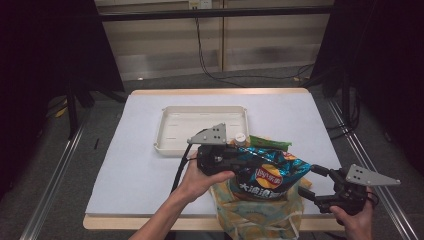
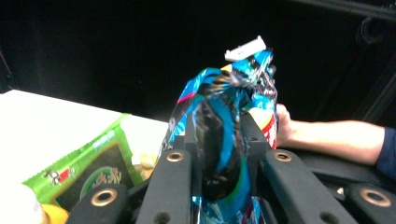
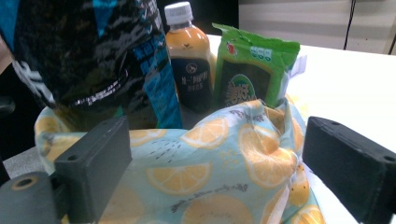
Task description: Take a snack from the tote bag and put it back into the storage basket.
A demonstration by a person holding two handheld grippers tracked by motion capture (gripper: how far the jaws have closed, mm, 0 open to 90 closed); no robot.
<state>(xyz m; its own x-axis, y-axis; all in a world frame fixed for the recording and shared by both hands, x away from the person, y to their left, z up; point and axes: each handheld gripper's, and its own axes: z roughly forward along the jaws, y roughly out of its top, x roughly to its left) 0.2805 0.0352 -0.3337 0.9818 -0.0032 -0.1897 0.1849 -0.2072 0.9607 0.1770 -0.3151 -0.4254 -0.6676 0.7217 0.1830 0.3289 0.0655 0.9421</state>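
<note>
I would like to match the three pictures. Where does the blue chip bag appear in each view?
High view: the blue chip bag is at lower centre, above the orange-print cloth bag, held by the left tool.
Left gripper view: the bag stands upright in the centre, pinched between the jaws.
Right gripper view: it is at upper left, behind the cloth bag.
Shared landmark: the green snack packet, beside the chip bag in every view.

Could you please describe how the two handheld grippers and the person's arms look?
Both the left gripper and the right gripper are black, blocky tools topped by a grey three-cornered plate with small holes. Their matte black fingers carry brass-ringed screw holes. A black cable trails from the left one. A dark blue sleeve shows.
</note>
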